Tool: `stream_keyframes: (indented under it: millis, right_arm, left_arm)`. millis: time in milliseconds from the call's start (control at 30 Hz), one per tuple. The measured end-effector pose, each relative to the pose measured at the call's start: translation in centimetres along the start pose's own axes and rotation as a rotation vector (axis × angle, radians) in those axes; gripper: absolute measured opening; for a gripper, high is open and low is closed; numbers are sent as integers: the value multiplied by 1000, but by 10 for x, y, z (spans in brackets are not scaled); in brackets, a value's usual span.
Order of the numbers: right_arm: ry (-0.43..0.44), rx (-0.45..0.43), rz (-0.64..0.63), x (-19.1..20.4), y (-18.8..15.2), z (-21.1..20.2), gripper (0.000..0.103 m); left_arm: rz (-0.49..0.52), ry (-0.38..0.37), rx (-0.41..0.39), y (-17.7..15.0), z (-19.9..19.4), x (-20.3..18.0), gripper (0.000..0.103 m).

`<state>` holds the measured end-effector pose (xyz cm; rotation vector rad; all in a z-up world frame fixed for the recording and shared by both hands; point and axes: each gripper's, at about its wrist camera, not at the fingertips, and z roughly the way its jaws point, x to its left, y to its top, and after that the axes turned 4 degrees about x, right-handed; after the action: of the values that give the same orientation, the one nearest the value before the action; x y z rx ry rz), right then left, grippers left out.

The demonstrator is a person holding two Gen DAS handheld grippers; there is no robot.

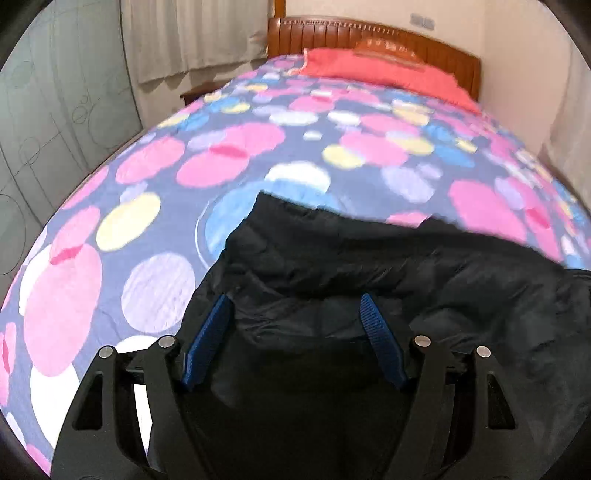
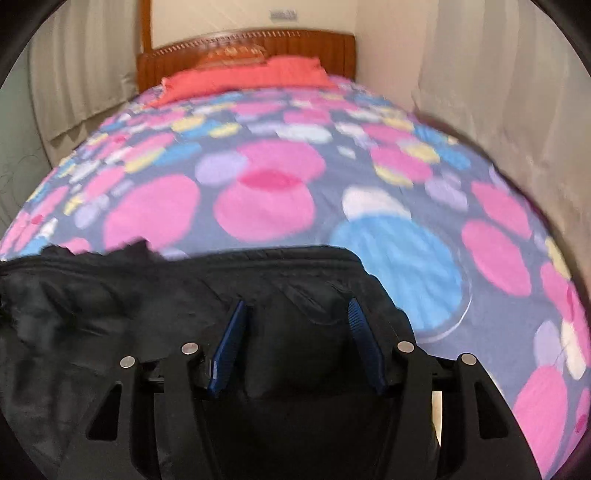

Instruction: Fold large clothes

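Note:
A large black padded garment [image 1: 369, 266] lies at the near end of a bed covered with a sheet of coloured circles [image 1: 147, 177]. My left gripper [image 1: 295, 306] is open, its blue fingers [image 1: 212, 332] spread over the garment's left part. The same garment [image 2: 147, 295] shows in the right wrist view, its ribbed edge across the middle. My right gripper [image 2: 297, 310] is open, with blue fingers [image 2: 231, 343] on either side of a bulge of black cloth. Whether either gripper touches the cloth is unclear.
A red pillow [image 1: 388, 70] lies by the wooden headboard [image 1: 369, 33] at the far end. Pale curtains [image 1: 184, 37] hang to the left, and a wall [image 2: 498, 92] runs close along the right side of the sheet [image 2: 258, 192].

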<state>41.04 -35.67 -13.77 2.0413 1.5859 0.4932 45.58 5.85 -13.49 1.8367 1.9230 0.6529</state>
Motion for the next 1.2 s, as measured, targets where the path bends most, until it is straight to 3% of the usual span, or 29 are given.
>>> stream_keyframes:
  millis: [100,367,600,700,800,1000,1100,1200]
  right_arm:
    - [10,21,12,-1,-11,19,64]
    - [10,-10,46,-3,-21,33,65]
    - [7,9,50,-4,-14,29,67]
    - [35,21,107,-16,-17,9,67]
    - [78,14,162,-31,-28,-17,68]
    - [113,-19,297,-86,-83,-81,72]
    - [138,1,378,-112,-123,-98,72]
    - [193,32,459,-126,-163,-104,72]
  left_arm:
    - [27,28,-2,-9,15,-5,75]
    - [-47,-36,0,-15,36,7,82]
    - [-26,11,18,-10,30,1,84]
    - [-61,-54,65,-10,11,14,83]
    - [-106,-100,48,-20,-13,32,83]
    - [-258,-164,-9,-82,-73,88,88]
    - [-317,-184,11,-116,-83,107,88]
    - [-394,-254,44,-155,-89,121,89]
